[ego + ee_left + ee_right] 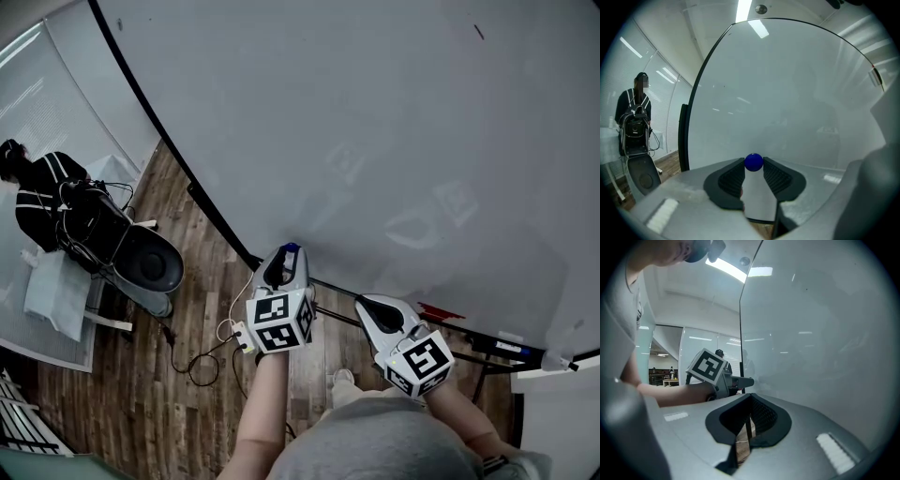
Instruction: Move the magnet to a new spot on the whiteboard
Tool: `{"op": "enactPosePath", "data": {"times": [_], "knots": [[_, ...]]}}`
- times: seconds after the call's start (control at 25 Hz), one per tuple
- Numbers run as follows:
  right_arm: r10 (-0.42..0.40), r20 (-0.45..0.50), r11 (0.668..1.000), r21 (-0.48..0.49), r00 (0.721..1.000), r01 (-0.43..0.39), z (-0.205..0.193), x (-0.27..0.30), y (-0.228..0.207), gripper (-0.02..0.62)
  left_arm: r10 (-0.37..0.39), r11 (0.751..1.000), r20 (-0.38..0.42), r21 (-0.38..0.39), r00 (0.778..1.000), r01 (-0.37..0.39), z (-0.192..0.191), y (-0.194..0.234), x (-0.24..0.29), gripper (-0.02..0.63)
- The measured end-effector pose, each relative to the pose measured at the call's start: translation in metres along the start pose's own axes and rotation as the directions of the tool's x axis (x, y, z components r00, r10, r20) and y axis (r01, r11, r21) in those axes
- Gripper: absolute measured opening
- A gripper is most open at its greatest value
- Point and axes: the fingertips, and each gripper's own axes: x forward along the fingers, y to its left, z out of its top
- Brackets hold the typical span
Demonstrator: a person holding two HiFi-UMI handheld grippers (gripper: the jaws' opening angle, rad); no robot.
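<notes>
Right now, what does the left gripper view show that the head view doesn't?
Only the left gripper view shows the left gripper shut on the blue ball magnet, plus ceiling lights. Only the head view shows the right gripper, the wood floor and a cable on it. Both show the whiteboard and a person in black at the left.

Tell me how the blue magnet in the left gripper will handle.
The magnet looks round and glossy, pinched only at the tips of the ribbed fingers, so it may slip out if the squeeze loosens. It is small, so probably light. Dropped, it would likely roll; near the whiteboard it should snap on.
</notes>
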Motion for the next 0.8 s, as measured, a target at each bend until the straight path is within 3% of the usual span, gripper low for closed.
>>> {"op": "enactPosePath", "data": {"times": [0.4, 0.8], "knots": [[-0.006, -0.015, 1.000, 0.015, 1.000, 0.006, -0.004, 0.031, 0.003, -0.002, -0.087, 0.996, -0.001, 0.035, 0.996, 0.087, 0.003, 0.004, 0.012, 0.132], [-0.004, 0.001, 1.000, 0.021, 1.000, 0.004, -0.002, 0.043, 0.009, -0.002, -0.124, 0.988, -0.013, 0.091, 0.992, 0.125, -0.001, 0.002, 0.012, 0.132]]}}
